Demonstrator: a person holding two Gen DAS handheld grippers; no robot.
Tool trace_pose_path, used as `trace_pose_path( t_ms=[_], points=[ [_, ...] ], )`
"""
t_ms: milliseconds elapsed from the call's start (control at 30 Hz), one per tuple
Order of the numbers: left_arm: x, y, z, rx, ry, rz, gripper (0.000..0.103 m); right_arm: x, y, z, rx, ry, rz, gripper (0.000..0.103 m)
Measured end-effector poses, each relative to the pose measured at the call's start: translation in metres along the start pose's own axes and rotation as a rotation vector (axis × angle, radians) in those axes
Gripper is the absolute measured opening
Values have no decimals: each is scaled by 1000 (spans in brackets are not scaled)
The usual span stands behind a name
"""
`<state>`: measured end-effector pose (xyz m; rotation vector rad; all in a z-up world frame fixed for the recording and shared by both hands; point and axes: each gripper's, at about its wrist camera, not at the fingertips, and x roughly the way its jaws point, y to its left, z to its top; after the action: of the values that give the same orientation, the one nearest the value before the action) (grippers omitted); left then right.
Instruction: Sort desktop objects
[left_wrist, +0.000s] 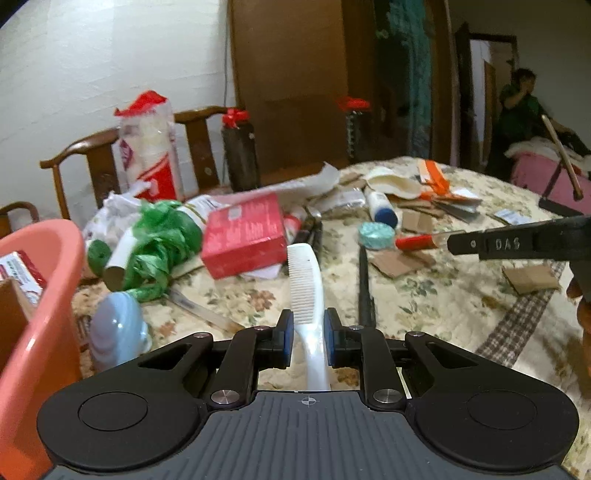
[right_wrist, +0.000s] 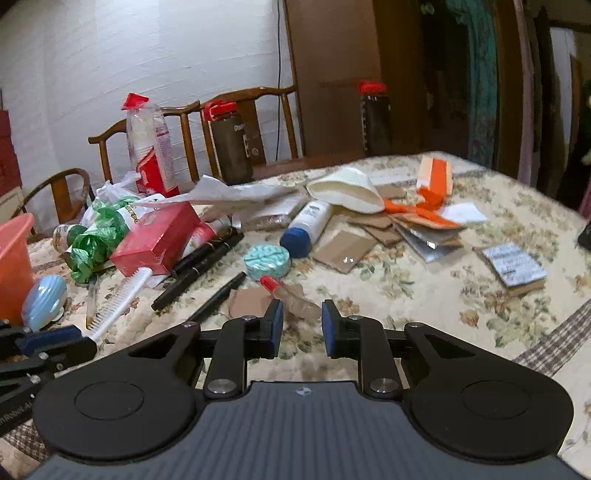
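White plastic comb (left_wrist: 306, 284) clamped by its handle between blue-padded jaws of left gripper (left_wrist: 308, 338), teeth facing left, toothed end pointing away over floral-print tablecloth (left_wrist: 424, 299). In right wrist view same comb (right_wrist: 118, 299) runs diagonally from left gripper (right_wrist: 48, 343) at lower left up toward red cardboard box (right_wrist: 155, 240); cannot tell whether its tip touches the box.

Right gripper (right_wrist: 302, 325) jaws parted, nothing between pads; clear tube with red cap (right_wrist: 291, 295) lying on cloth just ahead of them, partly over brown cardboard scrap (right_wrist: 247, 301). From left wrist view, right gripper finger (left_wrist: 517, 245) reaches in from right edge, tip just beside red-capped tube (left_wrist: 417, 242).

Near tube: round teal tin (right_wrist: 267, 260), white bottle with blue cap (right_wrist: 306, 229) lying on its side, black pen (right_wrist: 218, 297), bundle of black pens (right_wrist: 203, 262) just beside red box. Left of box: crumpled green plastic bag (right_wrist: 96, 240), pale blue ribbed egg-shaped object (right_wrist: 44, 301), orange-pink plastic basin (left_wrist: 40, 295) at table's left edge with a red-and-white box inside. Farther back: cream bowl-shaped shell (right_wrist: 347, 190), orange and white packaging (right_wrist: 432, 184), flat cardboard pieces (right_wrist: 343, 249), notepad with printed cover (right_wrist: 513, 264) to the right. Sleeve of paper cups with red wrap (right_wrist: 149, 151) and dark jar with red lid (right_wrist: 229, 142) at far edge, wooden chairs (right_wrist: 184, 122) behind.
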<state>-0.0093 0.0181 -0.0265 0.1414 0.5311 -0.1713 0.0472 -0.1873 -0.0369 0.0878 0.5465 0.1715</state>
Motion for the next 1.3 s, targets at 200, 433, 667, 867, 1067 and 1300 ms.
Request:
trace_pose_path(
  t_ms=[200, 433, 667, 867, 1067, 1300],
  points=[
    [-14, 2, 1, -12, -20, 26, 13, -13, 30, 1, -83, -41, -26, 12],
    [-38, 9, 6, -25, -64, 44, 13, -35, 33, 8, -48, -60, 28, 10],
    [-57, 14, 12, -27, -105, 50, 13, -52, 37, 18, -46, -84, 33, 10],
    [-70, 20, 12, -31, -129, 57, 13, -58, 47, 19, -71, -91, 44, 9],
    [-97, 39, 19, -51, -179, 107, 13, -75, 86, 34, -133, -146, 91, 0],
    [-139, 87, 21, -90, -219, 229, 13, -95, 165, 64, -218, -225, 223, 0]
  ],
)
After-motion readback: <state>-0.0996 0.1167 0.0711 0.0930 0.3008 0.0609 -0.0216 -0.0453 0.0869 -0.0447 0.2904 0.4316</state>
